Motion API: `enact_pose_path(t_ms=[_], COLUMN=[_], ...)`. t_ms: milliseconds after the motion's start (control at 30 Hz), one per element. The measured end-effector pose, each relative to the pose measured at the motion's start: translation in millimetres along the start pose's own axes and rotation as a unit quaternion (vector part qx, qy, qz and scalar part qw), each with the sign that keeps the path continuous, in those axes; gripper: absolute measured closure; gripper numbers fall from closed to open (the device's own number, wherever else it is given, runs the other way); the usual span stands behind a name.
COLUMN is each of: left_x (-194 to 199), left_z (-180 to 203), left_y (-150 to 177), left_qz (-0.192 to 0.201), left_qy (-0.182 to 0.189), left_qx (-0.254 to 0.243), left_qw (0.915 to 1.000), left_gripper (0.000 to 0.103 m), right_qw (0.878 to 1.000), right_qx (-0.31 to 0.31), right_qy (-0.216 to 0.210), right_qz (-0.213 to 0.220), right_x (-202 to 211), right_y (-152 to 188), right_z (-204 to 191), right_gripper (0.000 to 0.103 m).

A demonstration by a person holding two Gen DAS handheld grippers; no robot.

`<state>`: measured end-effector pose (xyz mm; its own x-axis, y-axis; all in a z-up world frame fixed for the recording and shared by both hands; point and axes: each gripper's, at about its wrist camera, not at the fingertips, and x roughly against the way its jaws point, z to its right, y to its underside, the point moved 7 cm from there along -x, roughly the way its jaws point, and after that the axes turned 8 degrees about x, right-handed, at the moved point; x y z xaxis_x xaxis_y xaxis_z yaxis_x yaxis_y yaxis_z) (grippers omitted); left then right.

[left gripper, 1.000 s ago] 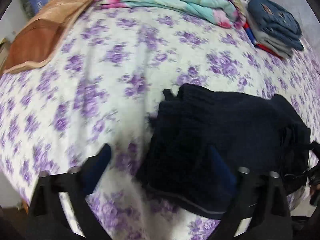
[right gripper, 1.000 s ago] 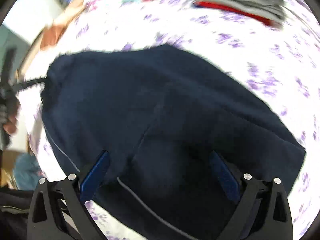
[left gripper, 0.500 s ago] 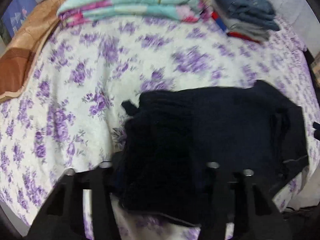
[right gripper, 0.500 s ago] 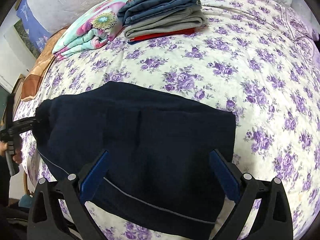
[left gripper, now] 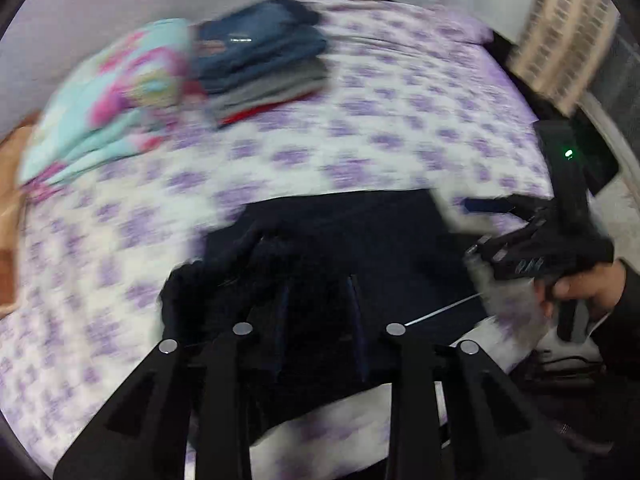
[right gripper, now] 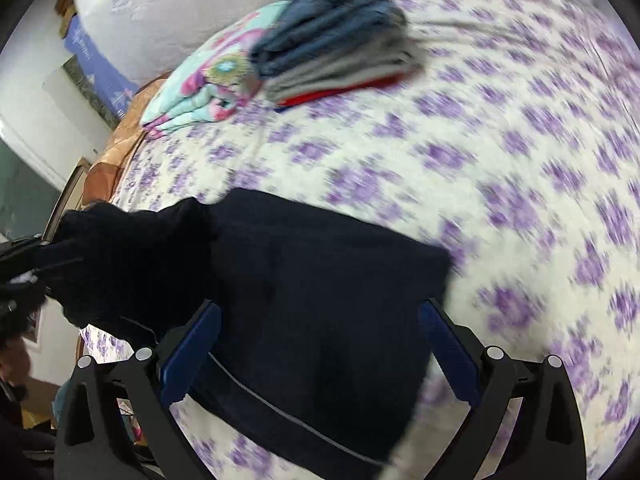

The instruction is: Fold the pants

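Since half a second ago the pants (right gripper: 320,320) have bunched at their left end, lifted off the bed (right gripper: 520,160) there. Left gripper (left gripper: 318,300) is clamped on that bunched cloth; right gripper (right gripper: 320,344) hangs wide open over them, holding nothing.

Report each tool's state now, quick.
Left tool: closed on the pants.
Right tool: open, holding nothing, above the pants.
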<state>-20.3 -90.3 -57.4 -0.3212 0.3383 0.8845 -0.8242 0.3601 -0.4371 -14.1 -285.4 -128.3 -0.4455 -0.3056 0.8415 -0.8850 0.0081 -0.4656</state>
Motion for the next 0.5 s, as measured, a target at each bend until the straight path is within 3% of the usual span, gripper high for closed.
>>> enact_pose_path(t_ms=[33, 67, 133, 200, 267, 400, 500], left_x=[-17.3, -28.1, -36.3, -28.4, -15.2, 27.9, 48.7], left_z=[14.8, 22.8, 38.5, 47.2, 44.2, 5.1, -48.0], left_y=[0.1, 0.4, 1.4, -0.9, -6.3, -17.6, -15.9], left_qz=[-0.018, -0.032, -0.049, -0.040, -0.014, 0.054, 0.087], left_qy=[0.003, -0.004, 0.011, 0.032, 0.025, 0.012, -0.029], left_qx=[0.004, 0.007, 0.015, 0.019, 0.022, 0.078, 0.133], left_qw=[0.9998, 0.9995, 0.9986, 0.9985, 0.9993, 0.9954, 0.9869], left_gripper=[0.042, 0.036, 0.036, 0.034, 0.026, 0.016, 0.010], right_qw=[1.000, 1.000, 0.999, 0.999, 0.999, 0.998, 0.998], right_qx=[-0.008, -0.015, -0.030, -0.042, -0.050, -0.051, -0.026], right_qy=[0.000, 0.002, 0.004, 0.005, 0.004, -0.022, -0.054], right_qz=[-0.005, -0.008, -0.015, -0.020, -0.022, -0.016, -0.016], right_x=[3.0, 5.8, 11.1, 13.9, 14.9, 15.7, 10.5], right_y=[8.0, 14.9, 28.5, 39.3, 45.1, 41.2, 28.1], right_z=[10.9, 20.0, 37.5, 50.4, 58.7, 50.9, 24.3], right_gripper=[0.004, 0.003, 0.004, 0.004, 0.004, 0.003, 0.003])
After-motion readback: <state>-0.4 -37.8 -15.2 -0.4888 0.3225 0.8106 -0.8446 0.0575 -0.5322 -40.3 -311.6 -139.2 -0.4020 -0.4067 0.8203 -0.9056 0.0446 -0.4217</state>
